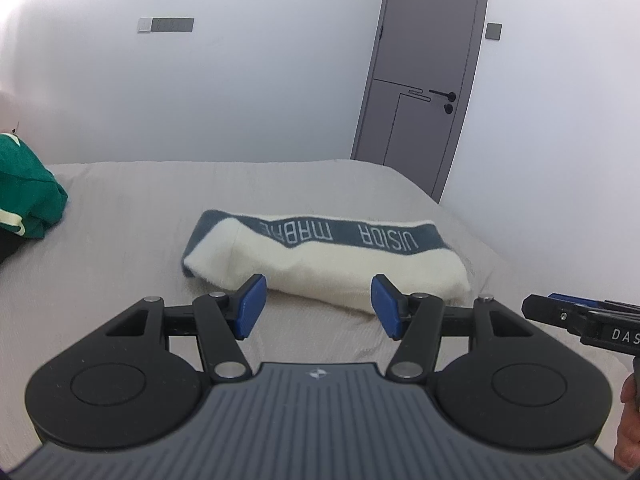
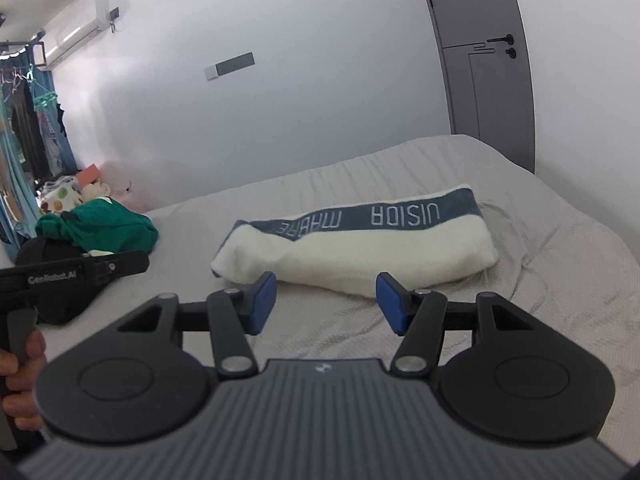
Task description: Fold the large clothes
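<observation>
On the grey bed (image 1: 140, 216) lies one folded cream garment (image 1: 332, 264), a long roll with a dark teal band along its far edge bearing pale lettering that reads upside down from here; it rests near the middle of the bed, lengthwise across both views, and nothing touches it. Two grippers are in view, each held in a person's hand; the left gripper (image 1: 318, 306) hangs just short of the garment's near edge with its two blue pads (image 1: 250, 306) standing wide apart and nothing between them; the right gripper (image 2: 326, 302) hangs likewise before the near edge of the garment, its jaws also wide and empty. In the left wrist view the right gripper shows as a black body at the right edge, beside the garment's right end, with part of a hand (image 1: 630, 420) below it; in the right wrist view the left gripper's black body sits left of the garment, gripped by one hand (image 2: 18, 376). Well to the left of the garment sits one crumpled green garment (image 2: 108, 226) with a dark item under it at the bed's edge. Beyond the garment stands a pale wall with one grey door (image 1: 428, 64), its one black handle on the right side; one long switch panel (image 1: 166, 25) is fixed on the wall left of the door; one air conditioner (image 2: 80, 28) is mounted high on the wall, far left of the garment.
</observation>
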### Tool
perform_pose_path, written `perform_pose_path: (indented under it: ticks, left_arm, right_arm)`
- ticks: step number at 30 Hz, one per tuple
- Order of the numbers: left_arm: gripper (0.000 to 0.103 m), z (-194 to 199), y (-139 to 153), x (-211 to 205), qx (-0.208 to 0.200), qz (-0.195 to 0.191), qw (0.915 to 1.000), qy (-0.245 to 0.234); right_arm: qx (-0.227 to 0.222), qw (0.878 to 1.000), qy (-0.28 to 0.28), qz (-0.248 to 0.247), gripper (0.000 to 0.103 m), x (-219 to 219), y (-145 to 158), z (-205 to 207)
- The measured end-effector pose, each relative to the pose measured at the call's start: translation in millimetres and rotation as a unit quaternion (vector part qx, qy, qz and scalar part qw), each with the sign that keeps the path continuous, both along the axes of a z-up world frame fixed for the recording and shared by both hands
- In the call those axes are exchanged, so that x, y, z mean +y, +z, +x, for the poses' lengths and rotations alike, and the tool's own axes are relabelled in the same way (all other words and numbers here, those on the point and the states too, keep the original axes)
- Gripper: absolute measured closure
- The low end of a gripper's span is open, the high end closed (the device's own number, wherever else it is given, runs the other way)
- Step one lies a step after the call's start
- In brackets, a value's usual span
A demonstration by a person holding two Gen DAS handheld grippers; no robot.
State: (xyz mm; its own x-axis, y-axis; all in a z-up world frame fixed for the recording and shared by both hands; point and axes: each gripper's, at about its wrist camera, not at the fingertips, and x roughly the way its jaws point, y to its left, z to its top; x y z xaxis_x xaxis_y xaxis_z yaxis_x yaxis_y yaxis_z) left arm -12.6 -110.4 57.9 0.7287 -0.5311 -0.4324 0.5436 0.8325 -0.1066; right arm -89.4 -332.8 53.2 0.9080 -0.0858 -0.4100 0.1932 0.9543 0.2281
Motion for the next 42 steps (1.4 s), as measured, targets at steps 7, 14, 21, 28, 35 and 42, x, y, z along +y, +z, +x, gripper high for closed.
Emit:
perform_pose_path:
  ticks: [7,14,21,28,35,42]
  left_arm:
    - [0.039,0,-12,1,0.0,0.006,1.0,0.003]
    - [0.034,-3,-18,-2,-0.005,0.013,0.9999,0.002]
    - [0.031,-2,-19,-3,-0.004,0.01,0.9999,0.002]
    - [0.005,1,-20,0,0.001,-0.009,1.0,-0.001]
    - [0.0,2,-23,-2,-0.01,0.005,0.9999,0.01]
    - [0.0,1,-21,0,-0.013,0.004,0.9998,0.017]
  right_arm:
    - [0.005,1.0,-0.008,-0.013,0.044,7,-11,-3]
    - [0.014,1.0,0.0,-0.019,0.044,9,-16,-2]
    - [0.019,1.0,0.0,-0.016,0.044,7,-19,1]
    - [0.016,1.0,-0.004,-0.024,0.015,7,-17,3]
    - [0.014,0.999,-0.02,-0.032,0.0,6,-17,4]
    - [0.018,0.999,-0.017,-0.034,0.0,7,-18,5]
